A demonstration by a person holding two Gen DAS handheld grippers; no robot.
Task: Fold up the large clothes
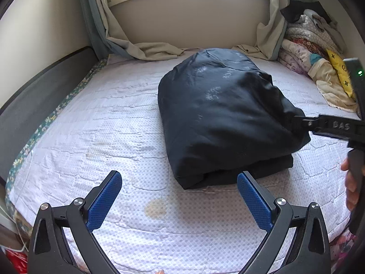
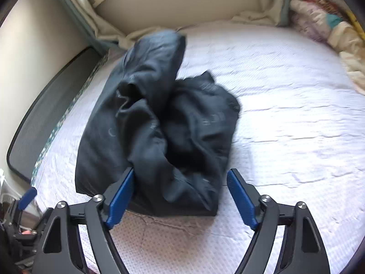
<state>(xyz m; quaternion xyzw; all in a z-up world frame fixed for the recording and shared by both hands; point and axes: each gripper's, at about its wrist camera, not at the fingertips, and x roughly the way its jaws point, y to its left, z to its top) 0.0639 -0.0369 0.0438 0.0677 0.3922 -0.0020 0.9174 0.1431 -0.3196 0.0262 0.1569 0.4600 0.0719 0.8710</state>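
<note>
Lying bundled on the bed: dark garment, ahead of left tongs, spread apart; between right tongs, likewise spread.

The left gripper is held low and points forward, a little downward. Its two blue pads stand wide apart and there is nothing between them. In the right wrist view this same gripper shows only as a small part at the far left edge.

The right gripper also has its jaws spread wide, and they close on nothing. Its left pad touches dark cloth, the other pad is free. In the left wrist view the right gripper reaches in from the right side, almost level. The person's right hand grips its handle, with the fingers wrapped around it.
</note>
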